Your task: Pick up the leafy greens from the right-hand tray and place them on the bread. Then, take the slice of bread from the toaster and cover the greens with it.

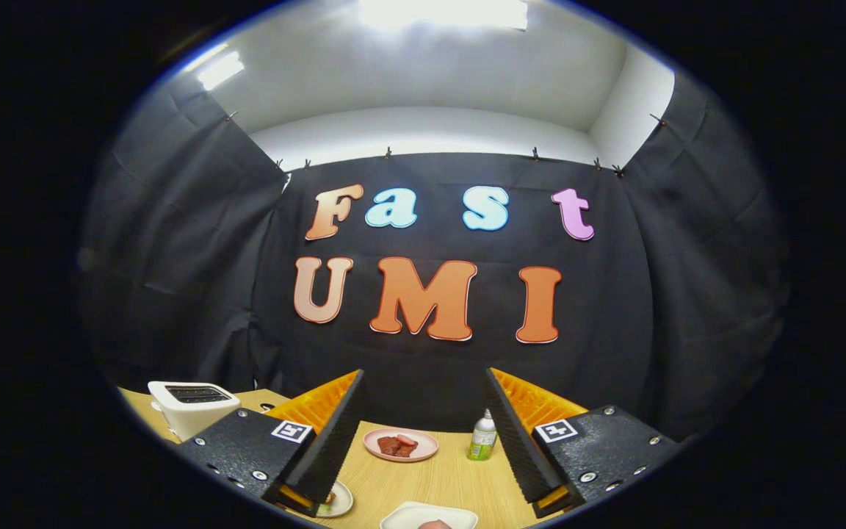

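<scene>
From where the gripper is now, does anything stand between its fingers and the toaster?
Nothing visible does. The gripper is open and holds nothing. The white toaster stands beyond the left finger on the wooden table, with no object between them.

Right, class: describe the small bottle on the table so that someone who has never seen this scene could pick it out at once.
Start at the light wooden table and the open hand-held gripper, which holds nothing. Beyond its fingers lies a round pink plate carrying reddish food; the small green bottle with a white cap stands upright just beside that plate, close to one finger. It is the only tall, upright container among flat dishes.
</scene>
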Demonstrator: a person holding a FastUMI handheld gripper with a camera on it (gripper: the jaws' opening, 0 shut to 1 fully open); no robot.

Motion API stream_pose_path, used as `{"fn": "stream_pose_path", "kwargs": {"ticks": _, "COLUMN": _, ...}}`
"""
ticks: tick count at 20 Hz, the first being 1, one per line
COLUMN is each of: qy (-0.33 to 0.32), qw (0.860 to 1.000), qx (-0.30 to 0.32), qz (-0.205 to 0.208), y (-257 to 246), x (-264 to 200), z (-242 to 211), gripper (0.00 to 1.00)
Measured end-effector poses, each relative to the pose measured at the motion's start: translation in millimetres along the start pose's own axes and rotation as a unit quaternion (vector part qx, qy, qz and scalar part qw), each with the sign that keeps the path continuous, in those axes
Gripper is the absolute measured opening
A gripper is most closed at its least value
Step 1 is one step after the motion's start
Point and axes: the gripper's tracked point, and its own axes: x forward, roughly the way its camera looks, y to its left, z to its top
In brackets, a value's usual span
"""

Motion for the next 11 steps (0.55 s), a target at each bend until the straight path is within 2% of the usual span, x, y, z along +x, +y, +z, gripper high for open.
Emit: {"fn": "stream_pose_path", "kwargs": {"ticks": 11, "qy": -0.008, "qw": 1.0, "qx": 0.001, "qz": -0.004, "y": 7.1, "x": -6.2, "z": -7.8, "gripper": 0.95}}
